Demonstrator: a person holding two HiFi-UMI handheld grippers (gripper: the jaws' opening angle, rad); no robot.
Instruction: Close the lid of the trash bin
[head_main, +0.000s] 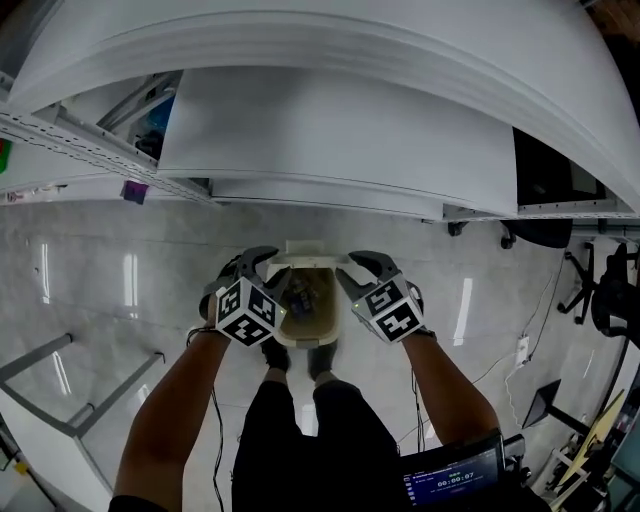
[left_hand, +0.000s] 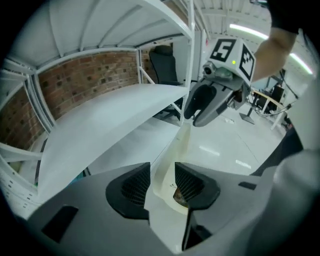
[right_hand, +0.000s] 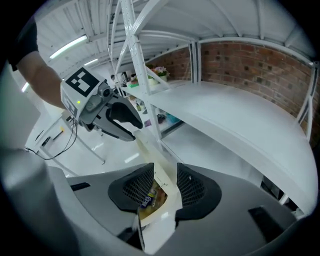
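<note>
A cream trash bin (head_main: 304, 340) stands on the pale floor just ahead of the person's feet, with wrappers inside it (right_hand: 150, 197). Its lid (head_main: 310, 252) stands up at the back. My left gripper (head_main: 266, 270) is at the lid's left end and my right gripper (head_main: 350, 272) at its right end, both pointing steeply down. In the left gripper view the lid's edge (left_hand: 183, 144) runs between the spread jaws of the left gripper (left_hand: 162, 178). The right gripper (right_hand: 165, 180) likewise straddles the lid (right_hand: 149, 149), with a gap at the pads.
A white shelving rack (head_main: 330, 150) overhangs the bin at the back. Office chairs (head_main: 600, 290) and cables lie at the right, a metal table frame (head_main: 60, 385) at the left. A small screen (head_main: 450, 482) hangs at the person's waist.
</note>
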